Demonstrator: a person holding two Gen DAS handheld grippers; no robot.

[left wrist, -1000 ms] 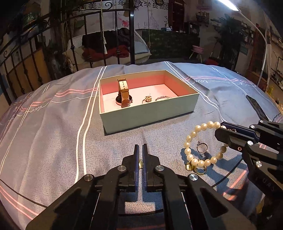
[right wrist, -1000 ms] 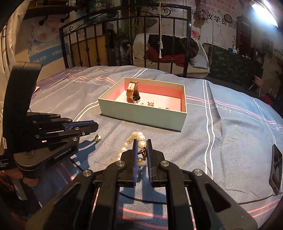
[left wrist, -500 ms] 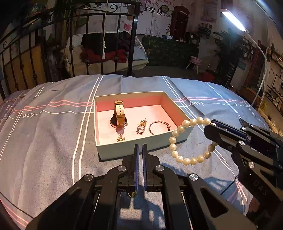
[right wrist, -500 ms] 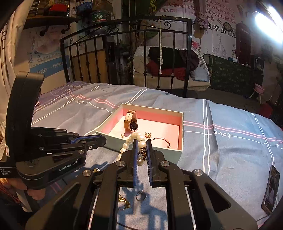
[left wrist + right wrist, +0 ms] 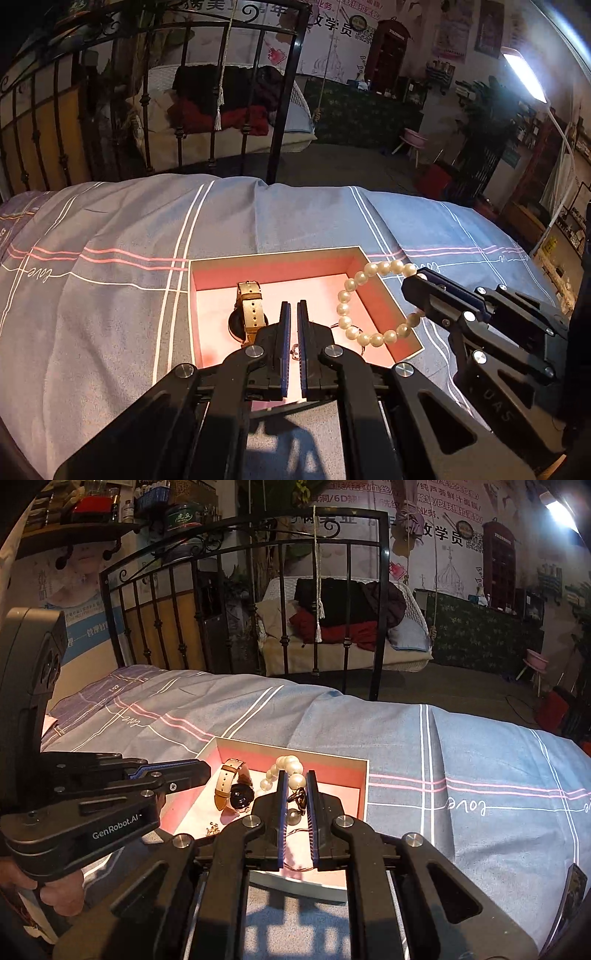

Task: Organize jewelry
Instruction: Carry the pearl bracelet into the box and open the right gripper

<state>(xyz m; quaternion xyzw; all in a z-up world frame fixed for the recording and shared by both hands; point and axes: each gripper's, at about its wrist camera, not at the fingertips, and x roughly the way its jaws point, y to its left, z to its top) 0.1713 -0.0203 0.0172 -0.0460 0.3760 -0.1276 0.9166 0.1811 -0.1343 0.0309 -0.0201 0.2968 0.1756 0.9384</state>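
Note:
A pale green box (image 5: 273,254) with a pink inside lies open on the bedspread. In it lies a watch (image 5: 251,314) with a tan strap. My right gripper (image 5: 295,775) is shut on a pearl bracelet (image 5: 291,763), whose loop hangs over the right part of the box (image 5: 295,751). The left wrist view shows this gripper (image 5: 415,282) coming in from the right with the bracelet (image 5: 376,339) dangling. My left gripper (image 5: 292,304) is shut above the box's front, beside the watch (image 5: 232,786). A small metal piece shows in its slit; I cannot tell whether it is held.
A small gold charm (image 5: 212,827) lies on the box floor. The striped grey-blue bedspread (image 5: 110,295) spreads all around. A black iron bed rail (image 5: 347,590) stands at the far edge. A phone (image 5: 570,897) lies at the right. A person's hand (image 5: 59,893) grips the left tool.
Both grippers rose and moved forward from the near bedspread to above the box. The pearl bracelet came up off the bedspread with the right gripper. A ring and a gold piece stayed behind.

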